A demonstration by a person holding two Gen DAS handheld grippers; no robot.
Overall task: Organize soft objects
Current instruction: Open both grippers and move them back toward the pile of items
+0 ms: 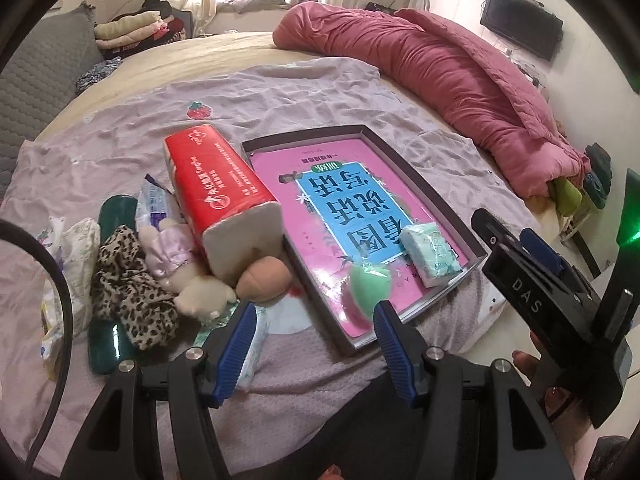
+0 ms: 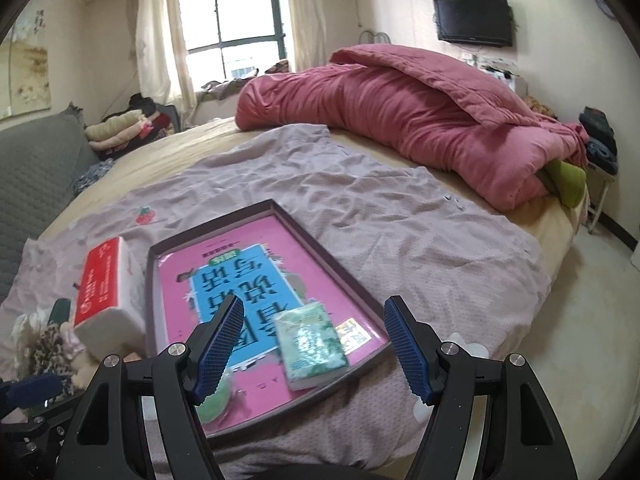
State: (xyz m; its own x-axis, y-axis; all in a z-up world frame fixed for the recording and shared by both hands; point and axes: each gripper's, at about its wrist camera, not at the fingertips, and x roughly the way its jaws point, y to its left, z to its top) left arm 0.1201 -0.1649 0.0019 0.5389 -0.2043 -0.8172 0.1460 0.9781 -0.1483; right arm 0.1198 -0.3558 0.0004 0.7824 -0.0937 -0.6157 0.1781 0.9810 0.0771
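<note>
Both the left gripper (image 1: 314, 326) and right gripper (image 2: 314, 346) hang released, empty, above 2 soft items in the tray (image 1: 460, 204): green sponge (image 1: 366, 282), tissue pack (image 2: 314, 354).

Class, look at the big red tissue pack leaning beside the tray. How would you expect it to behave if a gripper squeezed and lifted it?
The red tissue pack would probably give under a squeeze, since its white end looks soft. It seems bulky yet light. Its glossy wrapper may slip between pads. It lies tilted against the plush toys, so lifting it may shift them.
</note>
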